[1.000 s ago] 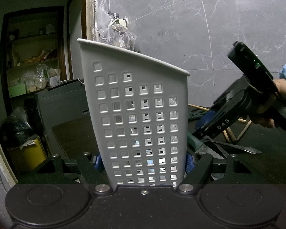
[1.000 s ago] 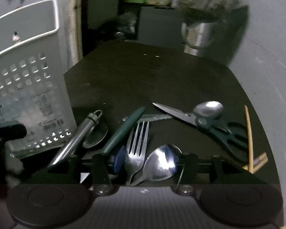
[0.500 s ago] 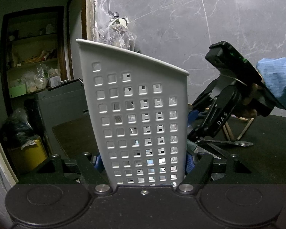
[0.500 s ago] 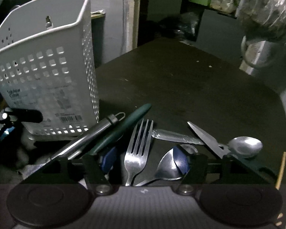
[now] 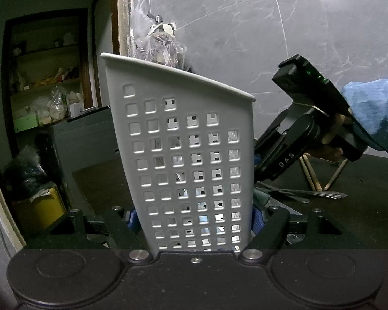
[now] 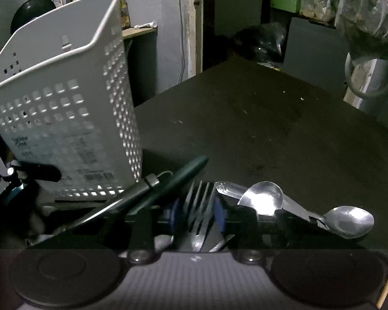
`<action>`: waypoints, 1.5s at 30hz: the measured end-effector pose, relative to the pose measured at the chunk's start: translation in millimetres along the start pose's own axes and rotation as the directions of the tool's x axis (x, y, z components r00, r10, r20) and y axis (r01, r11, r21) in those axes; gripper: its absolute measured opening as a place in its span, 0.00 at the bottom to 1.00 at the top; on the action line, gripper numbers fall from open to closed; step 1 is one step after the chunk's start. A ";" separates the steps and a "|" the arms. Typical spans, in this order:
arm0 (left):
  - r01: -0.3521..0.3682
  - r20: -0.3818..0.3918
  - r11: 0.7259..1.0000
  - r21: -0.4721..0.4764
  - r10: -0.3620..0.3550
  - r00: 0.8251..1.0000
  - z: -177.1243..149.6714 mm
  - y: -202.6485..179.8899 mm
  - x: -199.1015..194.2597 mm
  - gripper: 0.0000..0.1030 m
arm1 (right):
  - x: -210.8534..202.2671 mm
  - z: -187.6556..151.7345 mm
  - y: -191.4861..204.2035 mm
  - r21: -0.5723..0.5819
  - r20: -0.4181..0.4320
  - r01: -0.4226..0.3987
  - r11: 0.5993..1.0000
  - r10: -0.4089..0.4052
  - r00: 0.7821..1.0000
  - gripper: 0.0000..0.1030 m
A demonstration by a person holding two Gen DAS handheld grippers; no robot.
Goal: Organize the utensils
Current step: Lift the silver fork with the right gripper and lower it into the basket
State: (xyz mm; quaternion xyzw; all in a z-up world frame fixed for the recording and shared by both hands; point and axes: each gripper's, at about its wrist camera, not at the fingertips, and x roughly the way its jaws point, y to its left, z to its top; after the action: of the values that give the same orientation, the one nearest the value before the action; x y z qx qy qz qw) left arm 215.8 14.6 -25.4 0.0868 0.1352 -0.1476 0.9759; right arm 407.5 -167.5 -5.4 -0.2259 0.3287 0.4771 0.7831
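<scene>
The left gripper [image 5: 194,217] is pointing slightly downward, its jaws clamped on the base of the white perforated utensil basket [image 5: 188,160], which is standing tilted on the dark table [image 6: 258,129]. To its right, the right gripper [image 5: 256,160] is angling steeply down toward the table, held in a person's hand [image 5: 328,149] with a blue sleeve [image 5: 372,113] behind it. In the right wrist view, the right gripper [image 6: 198,214] has just been closing its jaws, and the blue pads [image 6: 219,214] are now sitting on either side of the fork [image 6: 199,206] (whether they are actually pressing on it cannot be told). The fork is lying in a cluster near the table's front edge, just beside a dark green handle [image 6: 168,180] and a metal rod-shaped tool [image 6: 126,196] that are leaning against the basket's foot. To the right, two spoons [image 6: 349,222] and a flat metal handle [image 6: 230,188] are crowding close. Beyond the cluster, the table is stretching away bare to its far edge, where a bagged object [image 6: 367,18] is standing at the right.
</scene>
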 end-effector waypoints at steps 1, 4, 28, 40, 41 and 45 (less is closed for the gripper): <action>0.000 0.000 1.000 0.000 0.000 1.000 -0.2 -0.1 -0.3 0.75 | -0.8 -1.5 2.5 0.012 0.001 0.015 1.000 -0.015 1.000 0.27; -0.001 0.000 1.000 0.000 0.001 1.000 0.1 0.0 0.0 0.75 | -4.3 -4.7 20.3 0.012 0.003 0.117 0.993 -0.117 0.993 0.25; -0.001 0.001 1.000 0.001 0.001 1.000 -0.2 -0.1 -0.7 0.75 | -96.5 -28.5 105.2 0.235 0.289 0.418 0.878 -0.473 0.832 0.24; -0.003 0.001 1.000 0.001 0.003 1.000 -0.3 -0.1 -1.4 0.75 | -137.9 -28.3 132.2 0.307 0.457 0.446 0.841 -0.542 0.706 0.24; -0.002 0.001 1.000 0.001 0.002 1.000 -0.4 0.0 -1.5 0.75 | -138.1 -27.9 132.5 0.309 0.460 0.449 0.838 -0.545 0.701 0.24; -0.002 0.001 1.000 0.001 0.002 1.000 -0.4 -0.2 -1.6 0.75 | -137.2 -28.9 136.6 0.301 0.468 0.458 0.836 -0.548 0.693 0.23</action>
State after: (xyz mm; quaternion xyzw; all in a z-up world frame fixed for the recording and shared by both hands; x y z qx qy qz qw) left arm 214.1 15.0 -25.4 0.0871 0.1344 -0.1467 0.9761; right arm 231.4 -208.6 69.6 -0.1009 0.0588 0.2591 0.9588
